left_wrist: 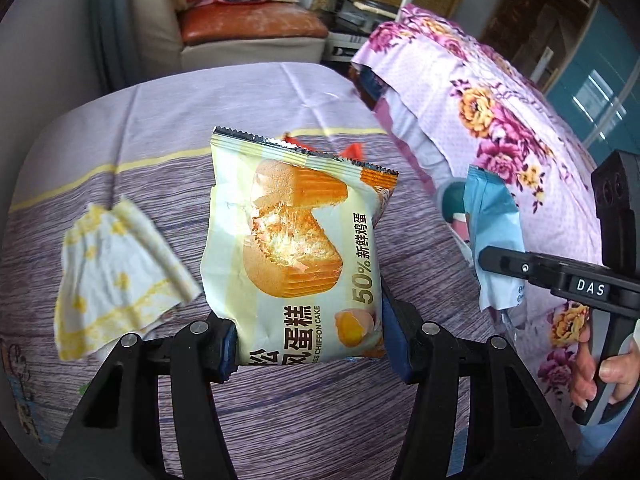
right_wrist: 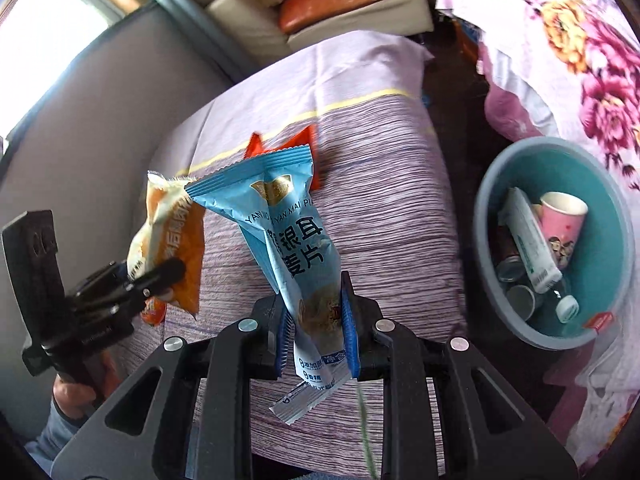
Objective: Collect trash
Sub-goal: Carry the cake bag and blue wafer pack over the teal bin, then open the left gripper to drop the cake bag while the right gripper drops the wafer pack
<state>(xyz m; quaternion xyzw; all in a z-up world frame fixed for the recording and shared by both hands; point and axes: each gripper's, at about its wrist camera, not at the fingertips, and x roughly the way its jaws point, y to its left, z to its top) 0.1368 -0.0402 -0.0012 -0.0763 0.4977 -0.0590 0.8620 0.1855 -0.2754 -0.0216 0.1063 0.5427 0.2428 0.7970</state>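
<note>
Two wrappers in transit: we are carrying cake packet [left_wrist: 296, 248] clamped in left gripper [left_wrist: 310, 344], blue sachet [right_wrist: 296, 248] pinched in right gripper [right_wrist: 316, 332]. Next: releasing over bin [right_wrist: 616, 216] at three o'clock.

Striped bedsheet [left_wrist: 280, 420], floral quilt [left_wrist: 500, 92], bright window [right_wrist: 44, 44]

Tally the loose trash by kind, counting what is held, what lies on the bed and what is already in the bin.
Snack wrappers: 3 (cake wrapper, blue wrapper, red wrapper)
Tissue: 1
Paper cup: 1
Tube: 1
Small bottle: 1
Total: 7
</note>
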